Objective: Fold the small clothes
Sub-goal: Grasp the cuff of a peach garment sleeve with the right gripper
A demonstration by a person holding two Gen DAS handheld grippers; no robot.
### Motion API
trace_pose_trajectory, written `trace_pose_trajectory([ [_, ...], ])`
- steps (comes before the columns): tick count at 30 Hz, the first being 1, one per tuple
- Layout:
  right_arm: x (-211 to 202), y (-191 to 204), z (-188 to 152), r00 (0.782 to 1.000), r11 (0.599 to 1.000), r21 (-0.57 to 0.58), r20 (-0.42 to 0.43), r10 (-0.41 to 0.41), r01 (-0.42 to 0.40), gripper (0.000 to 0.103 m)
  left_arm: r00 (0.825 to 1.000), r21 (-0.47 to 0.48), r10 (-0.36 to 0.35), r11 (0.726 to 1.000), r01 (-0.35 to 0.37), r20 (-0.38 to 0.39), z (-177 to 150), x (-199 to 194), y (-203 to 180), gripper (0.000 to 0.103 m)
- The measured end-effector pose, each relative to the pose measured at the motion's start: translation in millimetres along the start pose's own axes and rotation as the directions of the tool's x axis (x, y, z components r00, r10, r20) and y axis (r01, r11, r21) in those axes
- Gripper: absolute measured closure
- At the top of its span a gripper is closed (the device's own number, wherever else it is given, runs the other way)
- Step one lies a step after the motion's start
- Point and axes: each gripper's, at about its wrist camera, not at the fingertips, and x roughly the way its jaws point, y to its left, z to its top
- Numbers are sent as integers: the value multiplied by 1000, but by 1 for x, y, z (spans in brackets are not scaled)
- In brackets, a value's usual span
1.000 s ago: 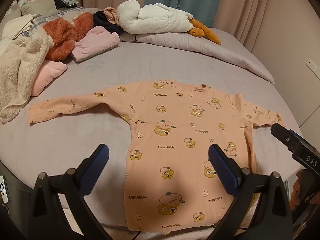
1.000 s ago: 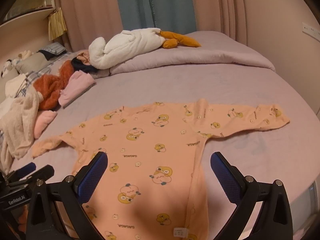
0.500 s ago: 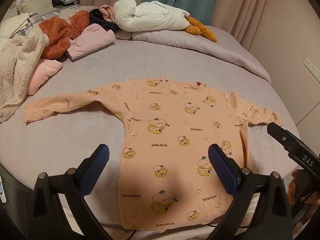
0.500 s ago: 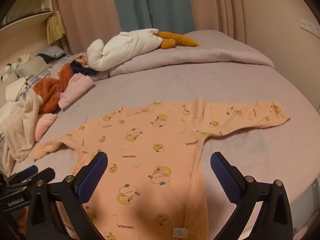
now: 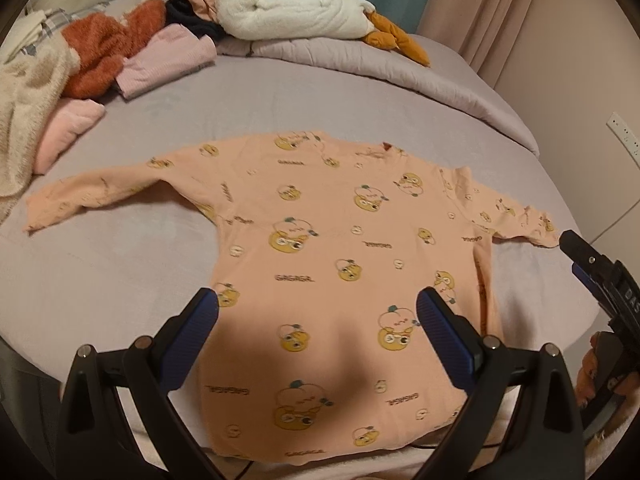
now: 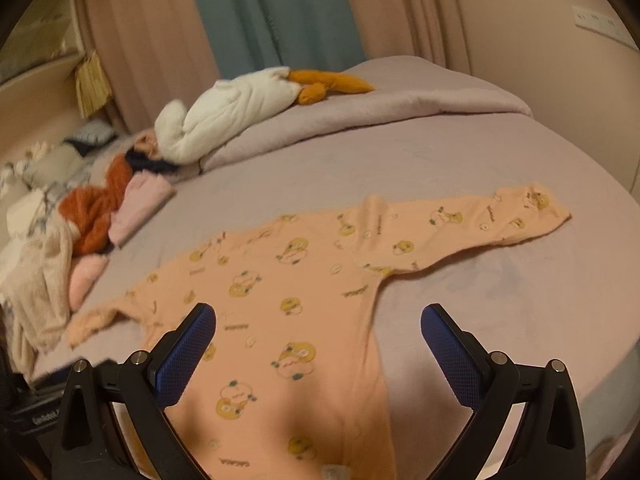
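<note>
Garment: peach printed top (image 5: 344,264), flat on the lilac bed (image 5: 120,280), centre of frame, sleeves spread left and right.
Left gripper (image 5: 318,316): jaws wide apart, empty, above the hem.
Right gripper (image 6: 318,328): jaws wide apart, empty.
Change: both views nearer and lower over the top than a second ago; right sleeve (image 6: 472,232) now ahead.
Meaning: folding not begun; sleeve pickup likely next.

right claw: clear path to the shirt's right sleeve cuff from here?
Probably yes. The right claw is open and empty above the orange shirt, and the right sleeve lies flat on bare bedding with nothing between. The cuff is the far end, so it needs a forward reach.
</note>
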Motion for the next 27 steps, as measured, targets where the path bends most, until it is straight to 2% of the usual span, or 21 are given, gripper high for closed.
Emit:
trace_pose_trajectory([
  [2, 4, -28, 4, 999, 998, 48, -3, -36, 36, 3, 1000, -11, -5, 1000, 5, -19, -2, 9, -2, 8],
  [4, 7, -54, 8, 998, 993, 105, -7, -55, 55, 12, 999, -22, -10, 1000, 9, -40, -5, 17, -2, 11],
  [7, 9, -115, 20, 997, 968, 241, -2, -78, 76, 20, 998, -41, -9, 999, 7, -68, -7, 30, -3, 22],
  [8, 8, -124, 22, 996, 962, 259, 0, -88, 85, 22, 997, -45, -3, 999, -1, -77, -8, 35, -3, 25],
  [10, 12, -157, 30, 993, 937, 330, 2, -119, 112, 27, 997, -56, 7, 998, -11, -79, -7, 41, -4, 31],
  [11, 16, -182, 36, 990, 910, 392, -1, -143, 132, 30, 997, -60, 13, 998, -18, -80, -7, 43, -4, 33],
  [13, 24, -209, 40, 988, 882, 451, -7, -155, 141, 40, 997, -68, 9, 998, -15, -77, -7, 47, -6, 35],
  [16, 46, -254, 47, 981, 823, 538, -39, -190, 181, 46, 996, -78, 4, 997, -11, -92, -7, 55, -6, 35],
  [18, 57, -273, 48, 983, 790, 588, -52, -178, 174, 47, 994, -79, 11, 997, -20, -111, -9, 62, -6, 35],
  [20, 69, -292, 51, 989, 756, 641, -35, -145, 134, 47, 992, -77, 23, 997, -33, -125, -10, 67, -5, 35],
  [24, 95, -301, 55, 989, 728, 672, -58, -134, 138, 55, 990, -74, 34, 996, -44, -135, -9, 71, -7, 35],
  [26, 102, -301, 56, 992, 721, 683, -46, -115, 116, 62, 991, -71, 31, 997, -40, -130, -7, 70, -9, 35],
  [27, 107, -298, 59, 992, 726, 677, -42, -120, 116, 71, 992, -67, 31, 997, -39, -126, -6, 69, -10, 35],
])
